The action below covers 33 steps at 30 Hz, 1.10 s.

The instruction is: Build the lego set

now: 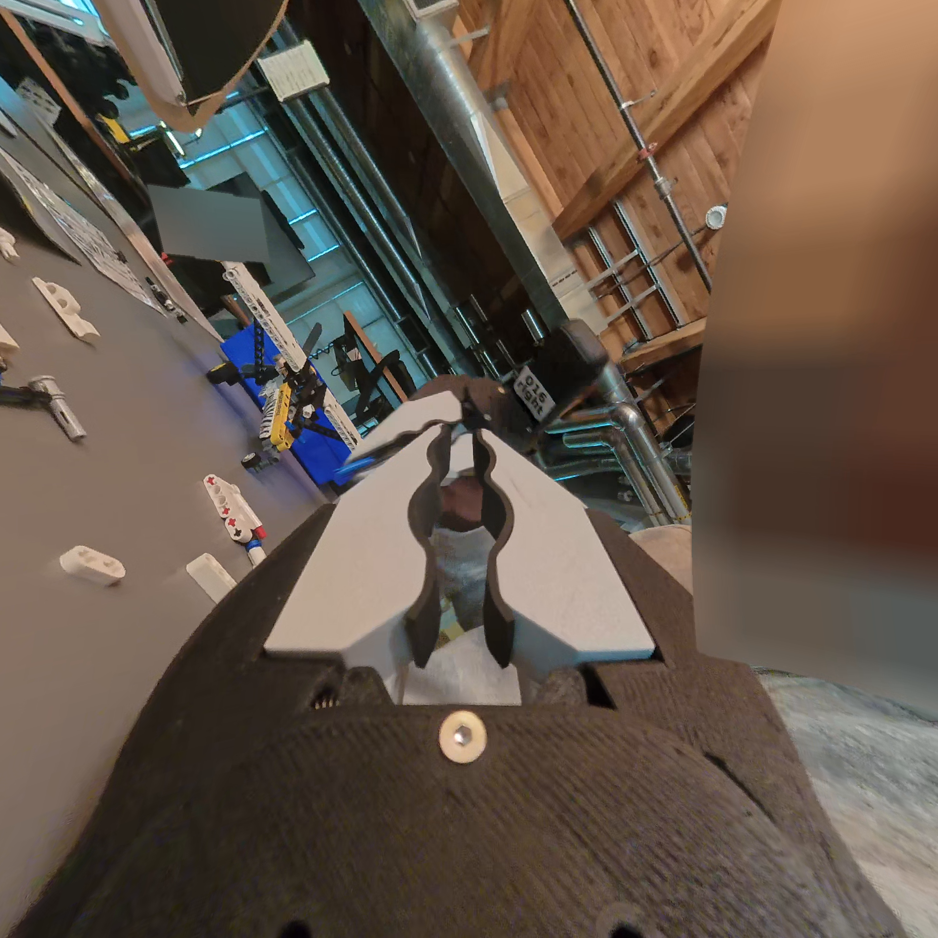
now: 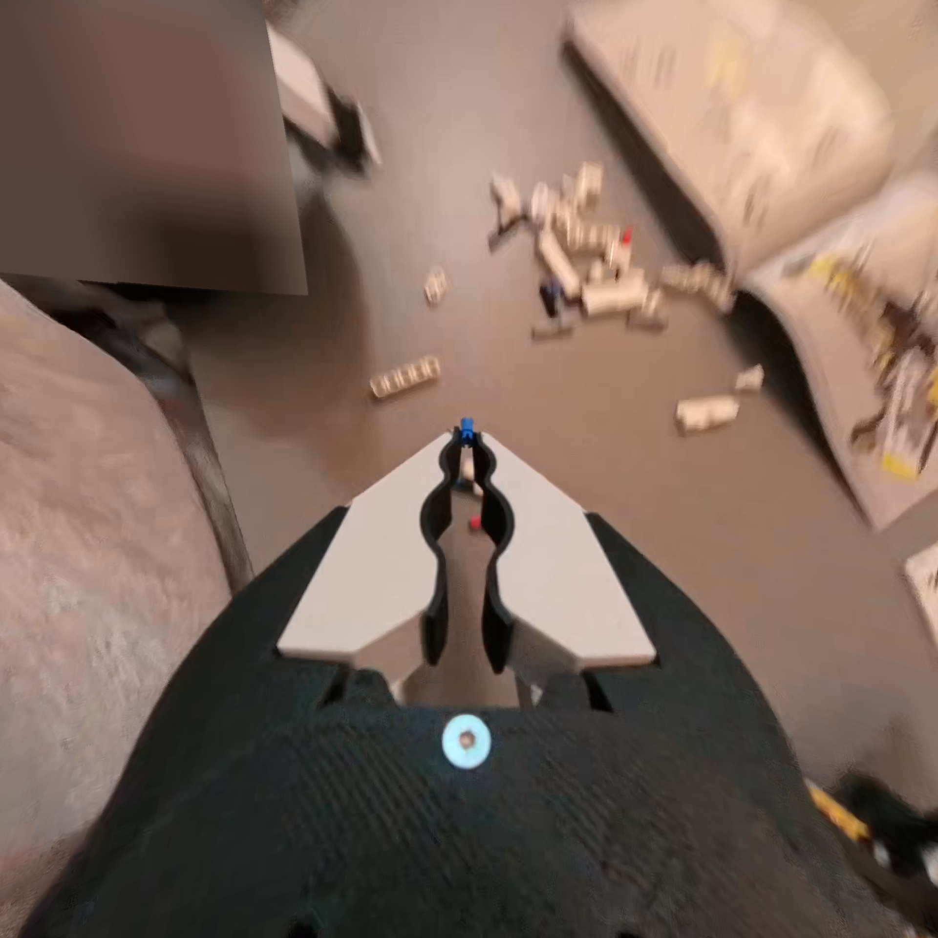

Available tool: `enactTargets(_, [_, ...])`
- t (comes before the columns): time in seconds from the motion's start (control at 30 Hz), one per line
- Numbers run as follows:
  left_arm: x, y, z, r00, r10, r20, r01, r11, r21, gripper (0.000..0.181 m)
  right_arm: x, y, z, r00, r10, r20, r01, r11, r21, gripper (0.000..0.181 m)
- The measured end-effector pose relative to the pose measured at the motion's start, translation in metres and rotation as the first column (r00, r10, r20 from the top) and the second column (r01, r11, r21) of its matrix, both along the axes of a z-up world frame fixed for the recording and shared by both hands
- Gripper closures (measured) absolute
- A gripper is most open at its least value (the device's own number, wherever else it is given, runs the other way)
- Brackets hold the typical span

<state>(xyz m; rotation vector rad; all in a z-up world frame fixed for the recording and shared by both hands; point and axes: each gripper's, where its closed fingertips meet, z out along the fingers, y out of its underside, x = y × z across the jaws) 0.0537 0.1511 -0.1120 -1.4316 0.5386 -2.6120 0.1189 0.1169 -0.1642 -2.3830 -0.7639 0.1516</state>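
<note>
The build is partway: the right gripper (image 2: 466, 437) has its jaws pinched on a blue pin (image 2: 465, 425); the left gripper (image 1: 464, 406) has its jaws nearly together, contents unclear. A partial model (image 1: 287, 406) and loose white pieces (image 2: 583, 254) lie beyond on the tabletop (image 2: 583, 507).

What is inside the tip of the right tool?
A small blue lego pin sits pinched in the right tool; its top end pokes out. Its lower part is covered by the fingertips.

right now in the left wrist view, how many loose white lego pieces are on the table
6: two cut by the left edge, one beside them, a beam with red pins, two short ones by the hand-held gripper. Others may be hidden.
</note>
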Motion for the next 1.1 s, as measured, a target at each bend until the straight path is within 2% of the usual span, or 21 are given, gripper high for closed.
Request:
enactTargets(0.07, [0.0,0.0,0.0,1.0,0.008,-0.003,-0.008,1.0,0.012,0.175,0.01,-0.008,-0.019,0.998,-0.033,0.046,0.04,0.986,-0.164,0.179])
enactTargets(0.17, [0.0,-0.001,0.0,1.0,0.009,-0.005,-0.009,1.0,0.021,0.175,0.002,-0.017,-0.035,0.999,-0.003,0.042,0.016,0.951,-0.31,0.178])
enactTargets(0.3, [-0.003,0.002,0.001,1.0,0.014,0.007,-0.014,1.0,0.005,0.174,0.002,-0.02,-0.049,0.995,0.037,0.095,0.004,0.915,-0.403,0.178])
enactTargets(0.5, [-0.003,0.004,0.0,1.0,-0.024,0.013,0.025,0.998,-0.055,0.171,-0.001,-0.022,-0.055,0.994,0.045,0.098,0.004,0.893,-0.45,0.178])
enactTargets(1.1, [-0.002,0.005,-0.001,0.999,-0.03,0.009,0.031,0.997,-0.068,0.171,-0.007,-0.02,-0.057,0.988,0.088,0.127,-0.02,0.888,-0.459,0.178])
